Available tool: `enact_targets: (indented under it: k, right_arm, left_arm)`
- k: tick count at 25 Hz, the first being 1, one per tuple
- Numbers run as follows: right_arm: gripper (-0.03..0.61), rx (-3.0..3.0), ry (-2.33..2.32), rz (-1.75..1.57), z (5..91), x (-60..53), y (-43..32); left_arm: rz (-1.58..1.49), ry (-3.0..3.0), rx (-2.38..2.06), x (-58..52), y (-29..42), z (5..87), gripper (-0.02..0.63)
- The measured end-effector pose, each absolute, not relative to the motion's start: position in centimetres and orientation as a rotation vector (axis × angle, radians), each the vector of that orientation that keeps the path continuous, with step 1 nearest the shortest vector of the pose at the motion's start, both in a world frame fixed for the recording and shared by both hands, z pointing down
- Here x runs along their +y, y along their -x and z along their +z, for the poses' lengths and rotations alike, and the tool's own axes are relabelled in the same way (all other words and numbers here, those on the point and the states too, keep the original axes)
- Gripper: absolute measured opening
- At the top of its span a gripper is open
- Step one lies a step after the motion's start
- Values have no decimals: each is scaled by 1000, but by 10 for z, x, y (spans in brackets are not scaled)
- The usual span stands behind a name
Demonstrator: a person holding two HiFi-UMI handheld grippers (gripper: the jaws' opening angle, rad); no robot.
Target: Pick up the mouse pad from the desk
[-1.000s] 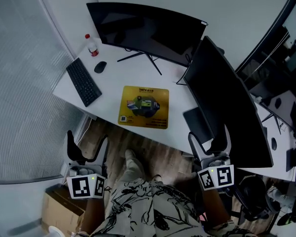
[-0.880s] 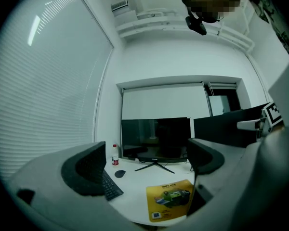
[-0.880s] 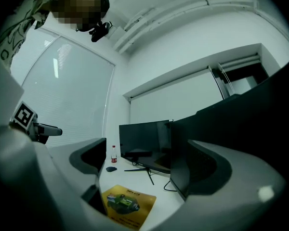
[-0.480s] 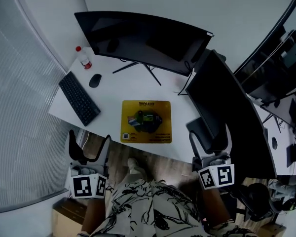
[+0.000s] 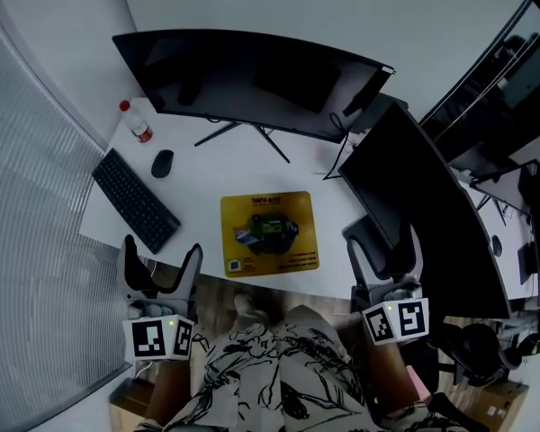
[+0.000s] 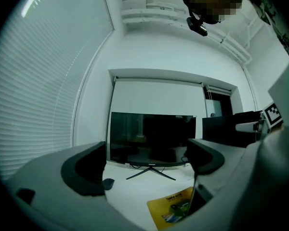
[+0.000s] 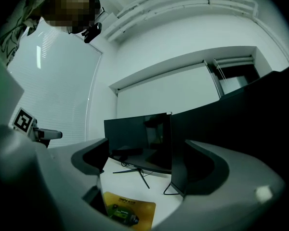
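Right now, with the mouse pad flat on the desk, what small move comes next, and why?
Probably ease the left gripper forward and down toward the near left corner of the mouse pad: its jaws stand open and empty, clear of the pad, which lies flat at the desk edge.

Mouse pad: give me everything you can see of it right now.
The mouse pad is a thin, matte yellow sheet, roughly square with rounded corners. A dark picture with green and blue patches fills its middle. Dark print runs along the top and bottom, and a small code square sits in its near left corner. It lies flat on the white desk, close to the front edge, in front of the curved monitor, with the keyboard to its left. Only the desk touches it; nothing lies on it.
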State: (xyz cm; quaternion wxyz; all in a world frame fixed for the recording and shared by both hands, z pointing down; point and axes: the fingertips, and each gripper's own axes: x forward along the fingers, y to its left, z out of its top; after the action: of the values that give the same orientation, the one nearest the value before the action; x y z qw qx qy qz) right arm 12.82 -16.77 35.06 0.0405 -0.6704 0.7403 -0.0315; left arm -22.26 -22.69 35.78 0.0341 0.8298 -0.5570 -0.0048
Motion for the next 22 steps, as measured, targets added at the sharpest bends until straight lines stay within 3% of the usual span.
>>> enact_targets:
  k: [22]
  right_arm:
    - [483, 2483, 1903, -335, 417, -265, -135]
  left_arm:
    - [120, -2439, -1534, -302, 171, 428, 515]
